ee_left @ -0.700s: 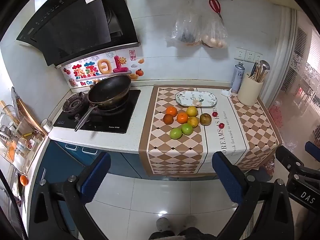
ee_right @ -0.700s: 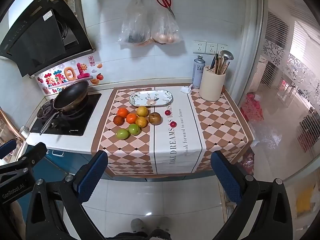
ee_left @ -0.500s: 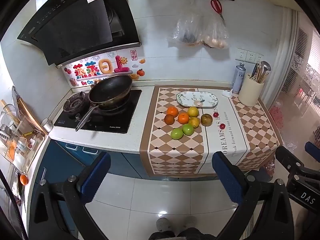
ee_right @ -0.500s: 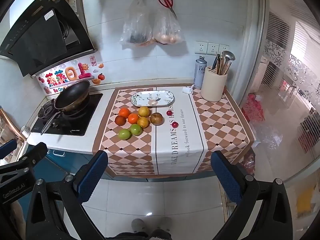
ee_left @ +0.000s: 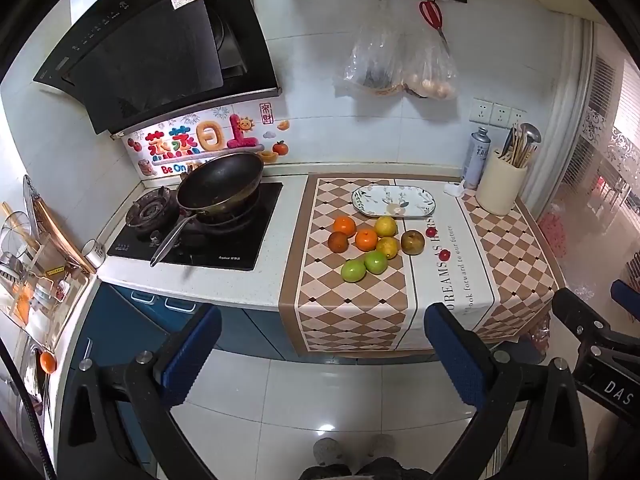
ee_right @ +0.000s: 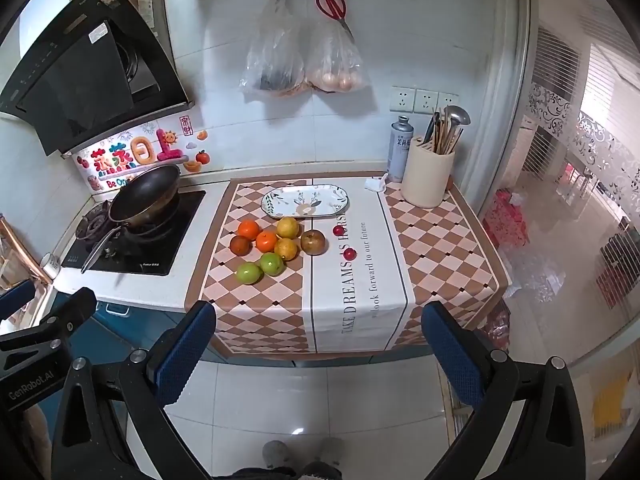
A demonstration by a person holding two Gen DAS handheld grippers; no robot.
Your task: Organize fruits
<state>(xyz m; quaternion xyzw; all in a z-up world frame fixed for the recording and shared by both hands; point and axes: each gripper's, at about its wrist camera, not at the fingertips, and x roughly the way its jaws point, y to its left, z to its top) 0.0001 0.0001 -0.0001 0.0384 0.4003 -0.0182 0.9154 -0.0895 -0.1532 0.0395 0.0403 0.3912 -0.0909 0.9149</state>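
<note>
Fruit [ee_left: 368, 244] is what both tools are lined up on: the left tool [ee_left: 320, 354] and the right tool [ee_right: 318, 350] hang wide open and empty, well short of the tabletop [ee_right: 436, 240]. Oranges, yellow, green and brown pieces sit clustered on the checked cloth, just in front of the empty plate [ee_right: 305, 201]. Nothing looks started; next comes reaching in to grip one piece.

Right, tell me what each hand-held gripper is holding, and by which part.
Nothing. The left hand-held gripper and the right hand-held gripper both stand open and empty, short of the counter; the fruits lie untouched on the cloth.
</note>
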